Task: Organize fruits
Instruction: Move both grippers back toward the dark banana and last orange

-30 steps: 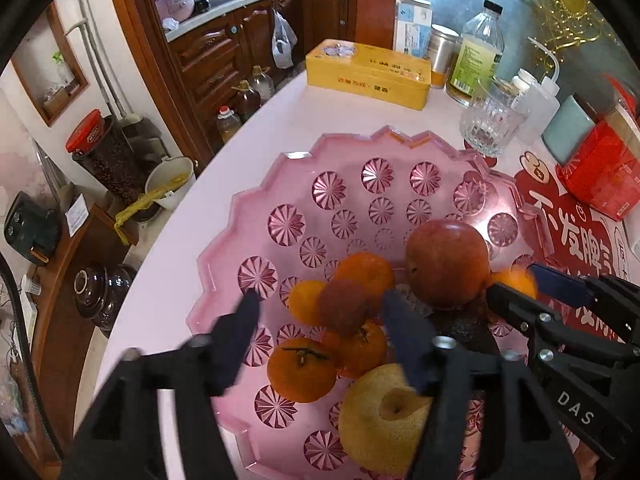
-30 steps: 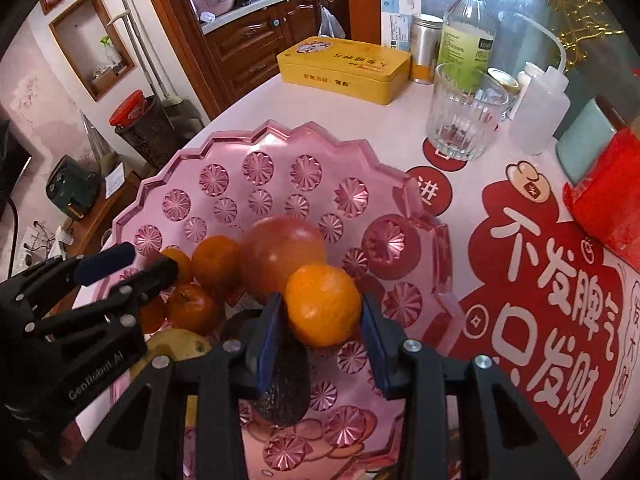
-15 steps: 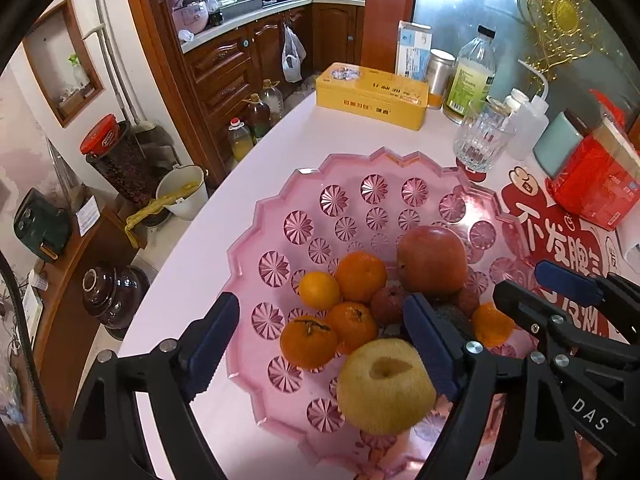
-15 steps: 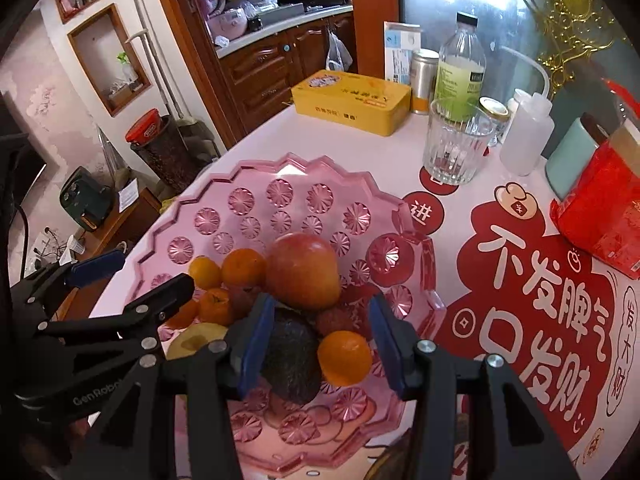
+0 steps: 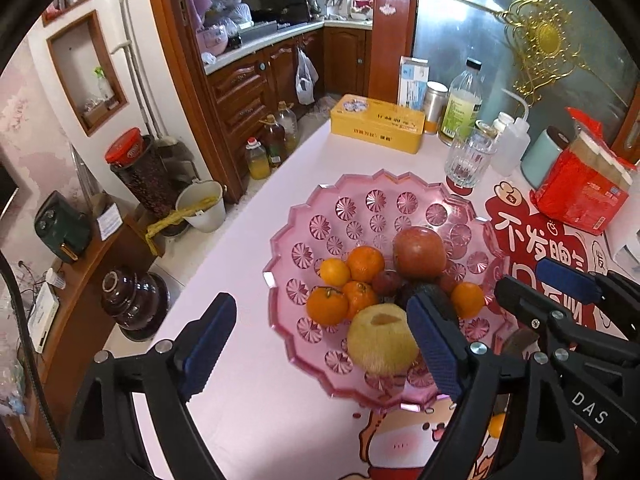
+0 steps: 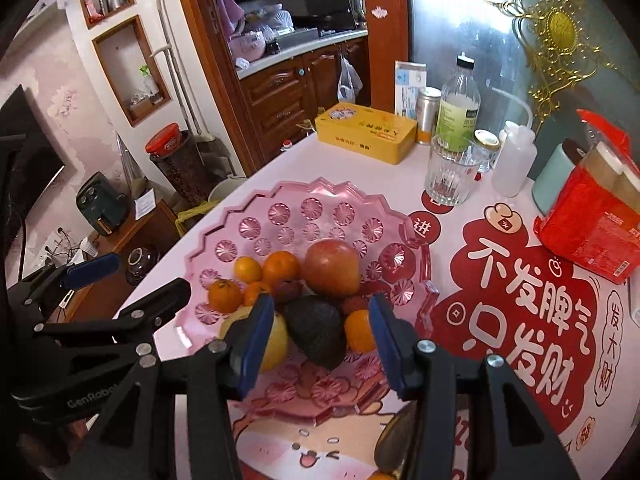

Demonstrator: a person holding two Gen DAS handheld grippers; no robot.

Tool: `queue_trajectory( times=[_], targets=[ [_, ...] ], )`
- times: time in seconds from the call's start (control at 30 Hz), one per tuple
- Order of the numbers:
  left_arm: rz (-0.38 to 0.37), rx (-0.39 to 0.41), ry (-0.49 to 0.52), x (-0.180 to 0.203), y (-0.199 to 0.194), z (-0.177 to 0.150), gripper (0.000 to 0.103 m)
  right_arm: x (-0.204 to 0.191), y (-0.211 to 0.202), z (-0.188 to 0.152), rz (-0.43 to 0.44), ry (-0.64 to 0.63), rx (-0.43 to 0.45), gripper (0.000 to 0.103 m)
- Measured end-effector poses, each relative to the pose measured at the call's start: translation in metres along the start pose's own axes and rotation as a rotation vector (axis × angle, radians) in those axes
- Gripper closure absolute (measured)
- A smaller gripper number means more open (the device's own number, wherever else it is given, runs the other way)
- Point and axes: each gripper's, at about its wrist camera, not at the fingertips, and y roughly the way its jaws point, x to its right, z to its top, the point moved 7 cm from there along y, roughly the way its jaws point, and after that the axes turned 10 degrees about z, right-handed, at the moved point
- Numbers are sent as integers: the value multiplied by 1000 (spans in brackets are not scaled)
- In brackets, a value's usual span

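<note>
A pink glass fruit bowl [image 5: 360, 208] [image 6: 256, 216] sits on the table. In it lie a red apple [image 5: 419, 248] [image 6: 331, 267], several oranges [image 5: 365, 263] [image 6: 281, 267], a yellow pear [image 5: 380, 339] [image 6: 276, 340], a dark avocado [image 6: 316, 330] and small dark red fruits [image 6: 289, 290]. My left gripper [image 5: 320, 344] is open and empty, above the bowl's near left side. My right gripper [image 6: 316, 344] is open and empty, held above the avocado and an orange [image 6: 358, 330].
Behind the bowl stand a yellow tin [image 5: 376, 128], a drinking glass [image 5: 468, 158], a bottle [image 5: 460, 104], a squeeze bottle [image 5: 510, 144] and a red bag [image 5: 584, 188]. A red printed mat [image 6: 532, 300] lies to the right. The table edge drops off on the left.
My right gripper let go of the orange into the bowl and opened. Both grippers pulled up and back from the bowl; the left one opened wider.
</note>
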Motion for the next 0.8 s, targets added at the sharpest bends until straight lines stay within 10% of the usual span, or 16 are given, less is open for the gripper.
queue_trajectory(
  times=[0.8],
  targets=[
    [15, 130, 2, 24, -143, -56, 12, -10, -131, -51, 2, -58, 123, 53]
  ],
)
